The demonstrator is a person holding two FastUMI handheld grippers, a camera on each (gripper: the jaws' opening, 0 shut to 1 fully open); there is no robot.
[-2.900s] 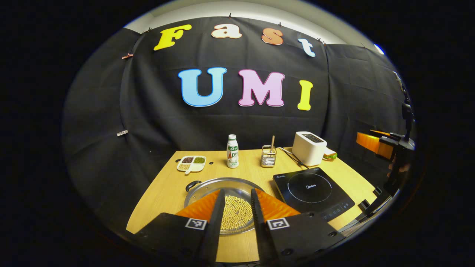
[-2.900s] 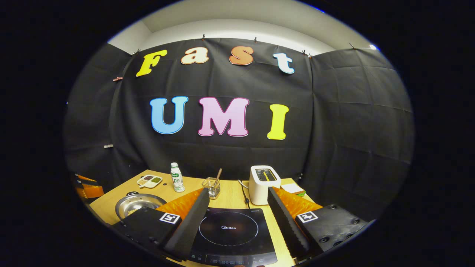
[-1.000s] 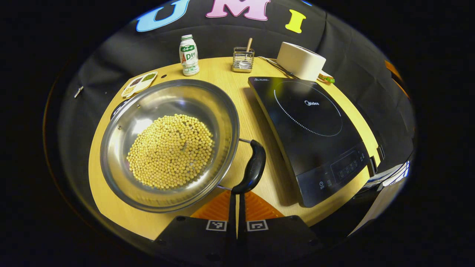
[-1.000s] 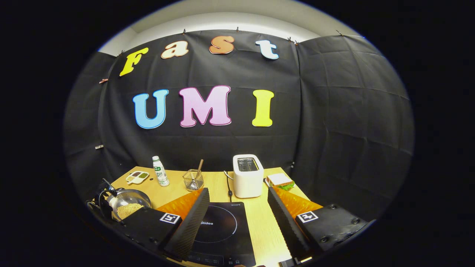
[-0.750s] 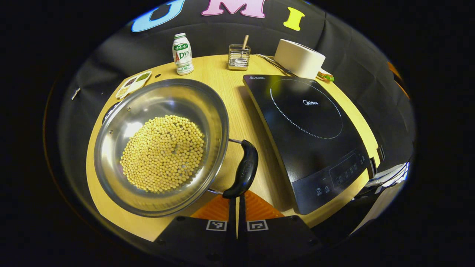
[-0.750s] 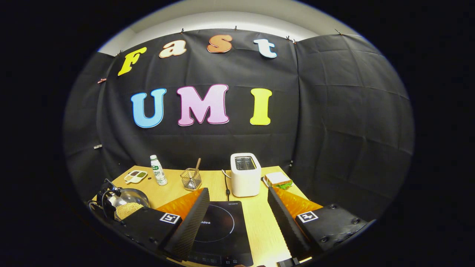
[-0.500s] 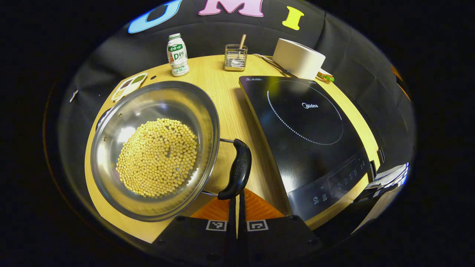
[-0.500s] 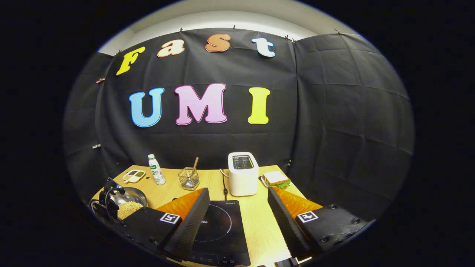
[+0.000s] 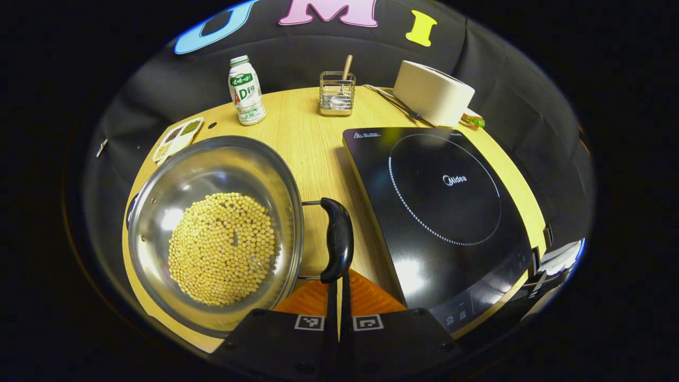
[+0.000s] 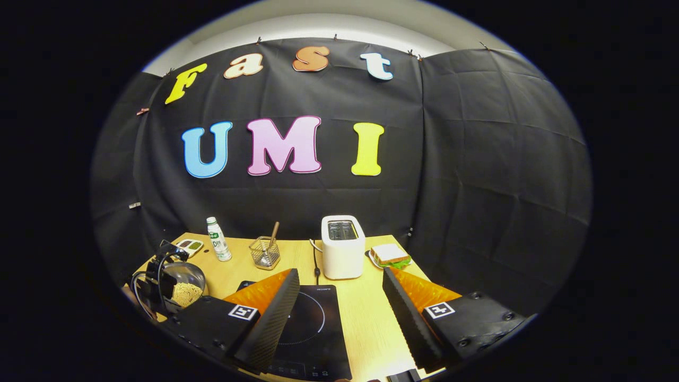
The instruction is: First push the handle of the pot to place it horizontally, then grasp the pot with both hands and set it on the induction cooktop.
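Observation:
A steel pot [image 9: 159, 212] holding yellow beans sits on the wooden table, left of the black induction cooktop [image 9: 445, 212]. Its black side handle [image 9: 339, 241] points toward the cooktop. My left gripper [image 9: 338, 284] is shut, its tips pressed against the near end of that handle, nothing between them. In the right gripper view the pot [image 10: 185, 284] shows at far left with the left gripper [image 10: 156, 284] over it. My right gripper [image 10: 339, 318] is open above the cooktop [image 10: 307, 323], holding nothing.
Along the back of the table [image 9: 302, 138] stand a small drink bottle [image 9: 245, 98], a wire holder with a spoon [image 9: 337, 93] and a white toaster [image 9: 432, 98]. A divided dish of grains [image 9: 177, 138] lies back left. A sandwich [image 10: 390, 255] sits beside the toaster [image 10: 342, 246].
The left gripper closed and dropped to the pot's handle, then pushed it; the pot turned so the handle swung round toward the cooktop. The right gripper drifted slightly right, still open.

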